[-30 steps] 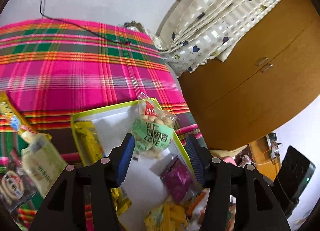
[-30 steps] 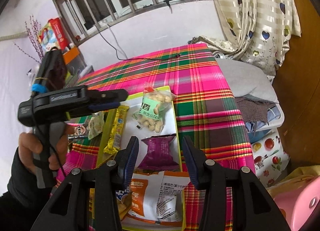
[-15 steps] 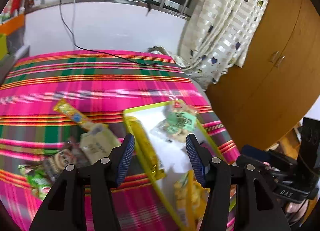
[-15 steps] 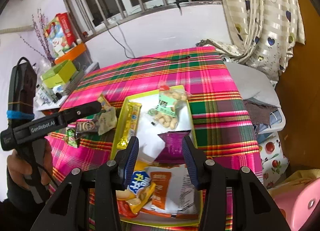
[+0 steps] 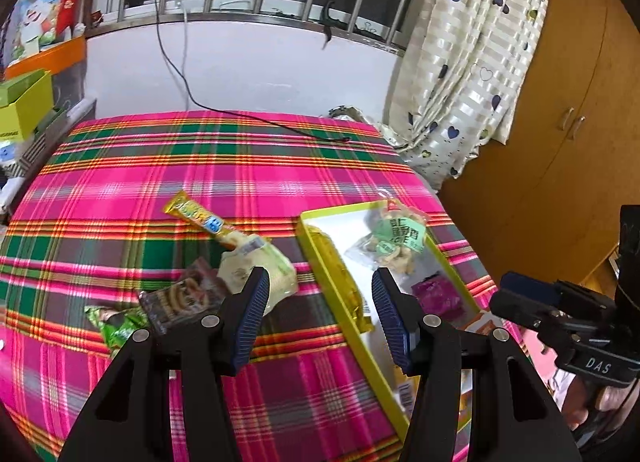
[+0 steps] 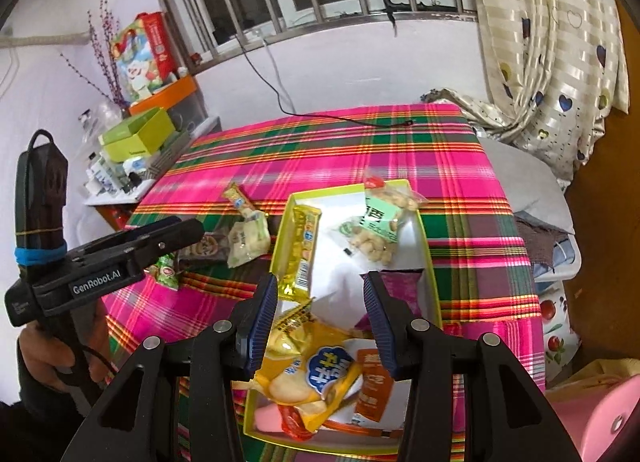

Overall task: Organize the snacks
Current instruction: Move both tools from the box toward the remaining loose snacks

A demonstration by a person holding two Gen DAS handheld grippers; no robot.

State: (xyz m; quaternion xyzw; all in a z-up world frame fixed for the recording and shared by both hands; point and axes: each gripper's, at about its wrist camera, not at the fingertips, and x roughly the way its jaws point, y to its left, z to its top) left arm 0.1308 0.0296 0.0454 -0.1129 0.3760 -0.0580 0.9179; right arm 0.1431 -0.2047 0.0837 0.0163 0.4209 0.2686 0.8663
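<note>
A yellow-green tray (image 6: 426, 246) on the plaid table holds a peanut bag (image 6: 380, 228), a yellow bar (image 6: 302, 250), a purple pack (image 6: 400, 290) and several other snacks. The tray (image 5: 352, 332) also shows in the left wrist view. Left of it lie loose snacks: a yellow stick (image 5: 200, 218), a pale bag (image 5: 260, 268), a brown cookie pack (image 5: 184, 298) and a green pack (image 5: 120, 324). My left gripper (image 5: 318, 318) is open and empty above the table, between the loose snacks and the tray. My right gripper (image 6: 320, 318) is open and empty above the tray's near half.
A black cable (image 5: 280, 126) lies on the far part of the plaid cloth. Boxes and clutter (image 6: 136, 134) stand on a shelf at the left. A curtain (image 6: 560, 42) and a wooden cabinet (image 5: 560, 122) are at the right. The table's right edge drops to a grey pillow (image 6: 524, 190).
My left gripper has pulled back and swung left, away from the peanut bag in the tray, so the loose snacks now show. My right gripper has drawn back slightly.
</note>
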